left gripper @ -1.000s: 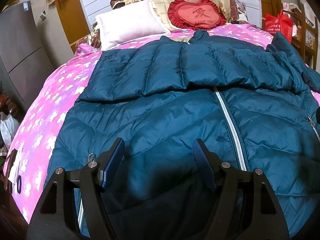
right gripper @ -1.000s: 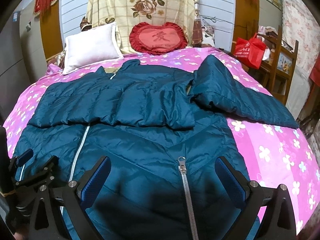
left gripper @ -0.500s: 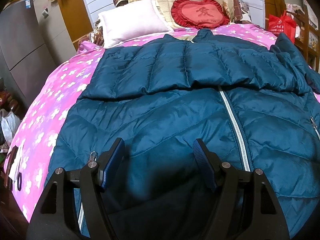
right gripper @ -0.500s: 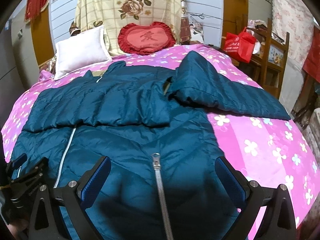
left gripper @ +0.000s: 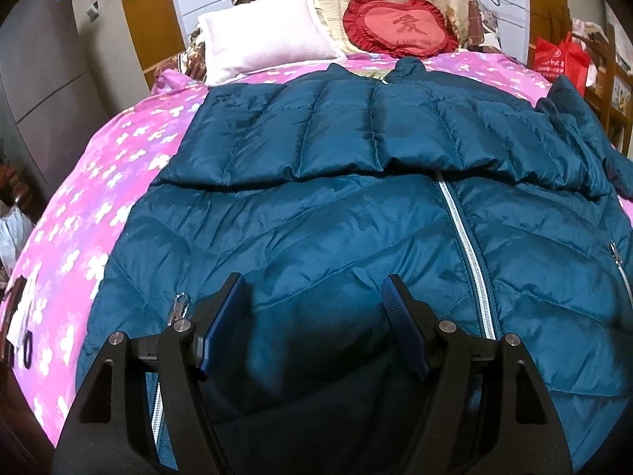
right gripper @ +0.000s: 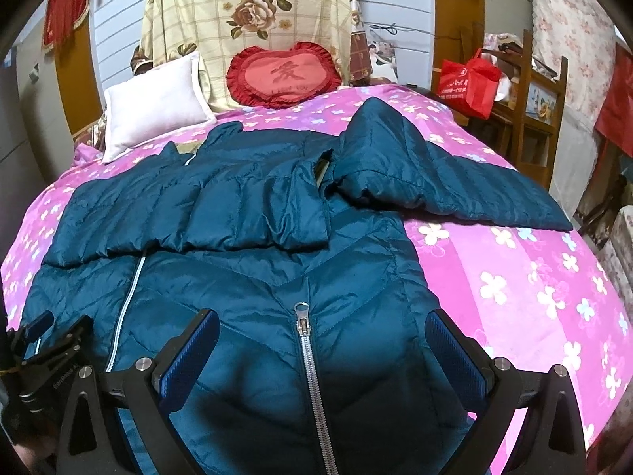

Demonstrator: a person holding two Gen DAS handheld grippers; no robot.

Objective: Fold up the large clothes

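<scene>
A large teal quilted down jacket point(left gripper: 316, 229) lies front-up on a pink flowered bed point(left gripper: 99, 182), also seen in the right wrist view point(right gripper: 245, 285). One sleeve is folded across its chest point(right gripper: 221, 206); the other sleeve point(right gripper: 447, 186) lies out to the right on the bedspread. My left gripper point(left gripper: 314, 297) is open and empty, just above the jacket's lower left hem, left of the silver front zipper point(left gripper: 467, 249). My right gripper point(right gripper: 322, 332) is open and empty over the lower right hem, straddling a pocket zipper point(right gripper: 308, 352). The left gripper shows at the left edge point(right gripper: 43, 340).
A white pillow point(right gripper: 154, 99) and a red heart cushion point(right gripper: 285, 75) lean at the bed's head. A red bag point(right gripper: 469, 83) and wooden chair point(right gripper: 538, 118) stand right of the bed. A grey cabinet point(left gripper: 43, 91) stands left. Bare bedspread point(right gripper: 534, 297) lies right of the jacket.
Both grippers have shifted a little to the right and tilted, so the jacket sits further left in the right view. Both stay open. The jacket has not moved.
</scene>
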